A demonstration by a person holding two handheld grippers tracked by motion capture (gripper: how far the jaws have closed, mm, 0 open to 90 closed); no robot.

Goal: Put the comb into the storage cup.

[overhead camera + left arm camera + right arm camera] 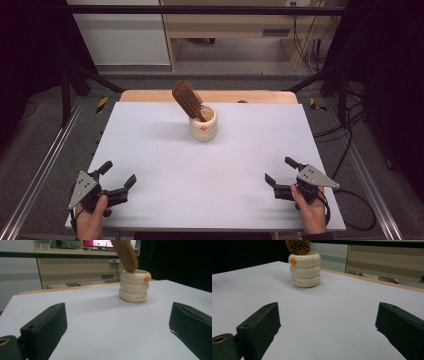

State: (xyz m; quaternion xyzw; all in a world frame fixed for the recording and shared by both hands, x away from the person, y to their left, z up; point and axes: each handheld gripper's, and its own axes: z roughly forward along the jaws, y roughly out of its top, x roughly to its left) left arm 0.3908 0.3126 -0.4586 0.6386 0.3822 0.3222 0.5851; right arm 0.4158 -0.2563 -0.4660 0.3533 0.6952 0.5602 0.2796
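A cream ribbed cup [203,125] with a small orange mark stands at the back middle of the white table [150,145]. A brown wooden hairbrush [187,99] leans in it, head up and tilted left. The left gripper view has the cup [135,285] and brush [125,253] ahead to the right; the right gripper view has the cup [304,269] and brush [298,246] ahead to the left. My left gripper [119,172] rests open at the near left edge, my right gripper [281,171] open at the near right. Both hold nothing.
A wooden strip [150,96] runs behind the table's white top. Metal rails [45,165] flank the table, cables [350,150] trail on the floor at right, and a wooden cabinet [225,25] stands beyond.
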